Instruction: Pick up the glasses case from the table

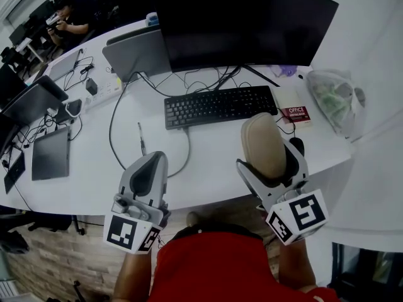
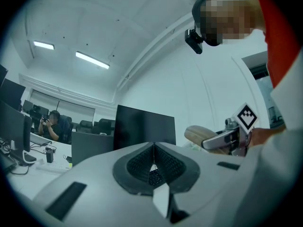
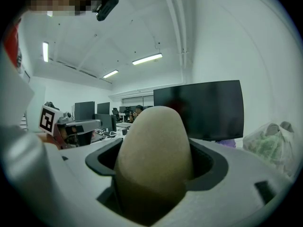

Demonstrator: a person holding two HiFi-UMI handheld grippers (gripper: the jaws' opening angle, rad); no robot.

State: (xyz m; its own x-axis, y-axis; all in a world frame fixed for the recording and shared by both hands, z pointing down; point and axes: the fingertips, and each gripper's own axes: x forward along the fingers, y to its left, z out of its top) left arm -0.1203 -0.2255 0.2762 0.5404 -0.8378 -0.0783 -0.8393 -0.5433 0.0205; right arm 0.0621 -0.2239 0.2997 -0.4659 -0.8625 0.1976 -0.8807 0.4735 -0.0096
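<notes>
Right gripper (image 1: 271, 162) grasping the tan glasses case (image 1: 263, 140), jaws clamped on its sides, case sticking out forward past the jaws, lifted off the white table (image 1: 214, 162) below. Black monitor (image 1: 245, 24) well ahead of that gripper, black keyboard (image 1: 220, 106) ahead and to its left, plastic bag (image 1: 337, 99) ahead-right. Left gripper (image 1: 151, 168) off to its left, well apart, jaws clenched together, nothing between. Red book (image 1: 296, 114) just ahead-right of the case
</notes>
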